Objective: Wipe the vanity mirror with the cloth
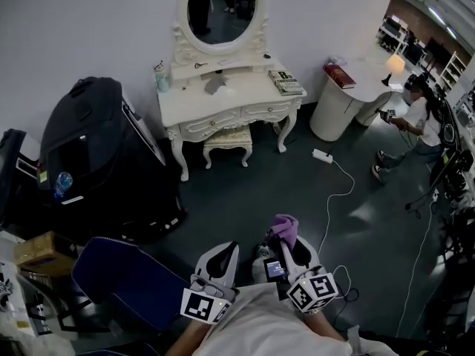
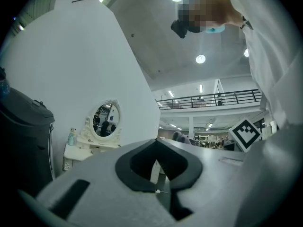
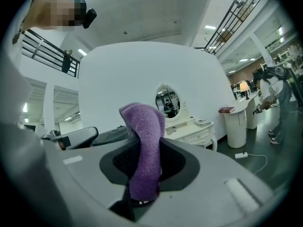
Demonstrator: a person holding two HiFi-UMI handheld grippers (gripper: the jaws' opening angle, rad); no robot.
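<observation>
At the bottom centre of the head view, the right hand-held gripper has its jaws clamped on a purple cloth, whose folded end rises above the jaw tips. Just to its left, the left hand-held gripper holds nothing, its 2 jaws drawn together at the tips. Both hang over the dark floor, well apart from the vanity mirror. The mirror is an oval glass in a white carved frame at the top centre, upright at the back of a white desk against the wall. A small stool sits under the desk, books lie on its right end, and a bottle stands at its left end. A large black case fills the left of the frame. A white power strip lies on the floor right of the desk.
</observation>
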